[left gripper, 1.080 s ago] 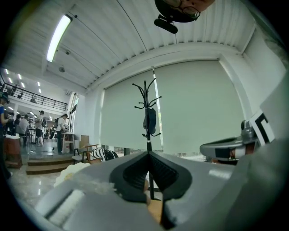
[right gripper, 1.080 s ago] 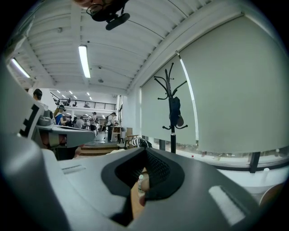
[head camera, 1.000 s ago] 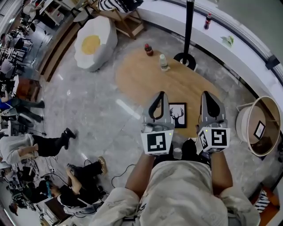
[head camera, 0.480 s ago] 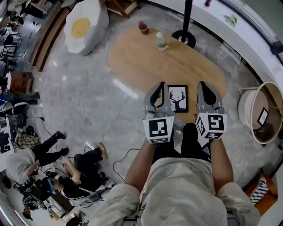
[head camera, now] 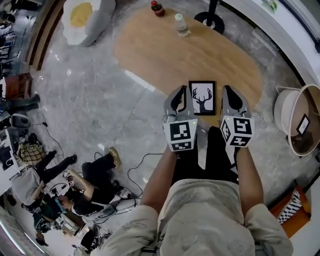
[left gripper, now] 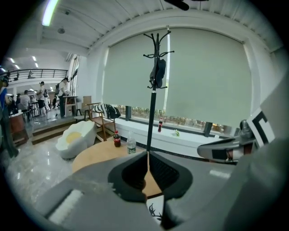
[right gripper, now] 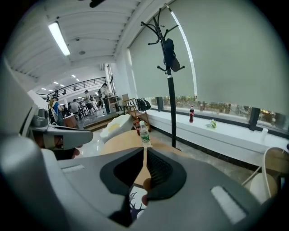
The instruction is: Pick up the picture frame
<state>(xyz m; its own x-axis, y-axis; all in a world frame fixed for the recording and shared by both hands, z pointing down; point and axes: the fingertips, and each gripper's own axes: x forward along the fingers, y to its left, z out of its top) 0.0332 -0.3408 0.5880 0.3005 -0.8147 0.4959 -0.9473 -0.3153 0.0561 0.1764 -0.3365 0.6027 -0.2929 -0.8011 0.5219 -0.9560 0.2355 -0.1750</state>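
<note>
Wood makes up the big oval surface (head camera: 150, 55), which stands on a shiny grey floor (head camera: 90, 100). The picture frame (head camera: 202, 98) lies flat on that surface, close to the edge nearest the person. It is black, with a white picture of a deer's head with antlers. In the head view it sits between the two grippers. The left gripper (head camera: 179, 91) is just beside the frame's left side, and the right gripper (head camera: 229, 91) is just beside its right side. Neither one is holding the frame, and I cannot tell if they touch it. In the left gripper view the jaws are pressed together with nothing between them, and a corner of the frame shows below them. The right gripper view shows the same: jaws clenched on nothing, and the deer picture peeking out underneath. At the far end of the surface stand a dark bottle (head camera: 157, 8) with a red cap and a clear bottle (head camera: 181, 25). A white seat shaped like a fried egg (head camera: 82, 17) is on the floor nearby.
</note>
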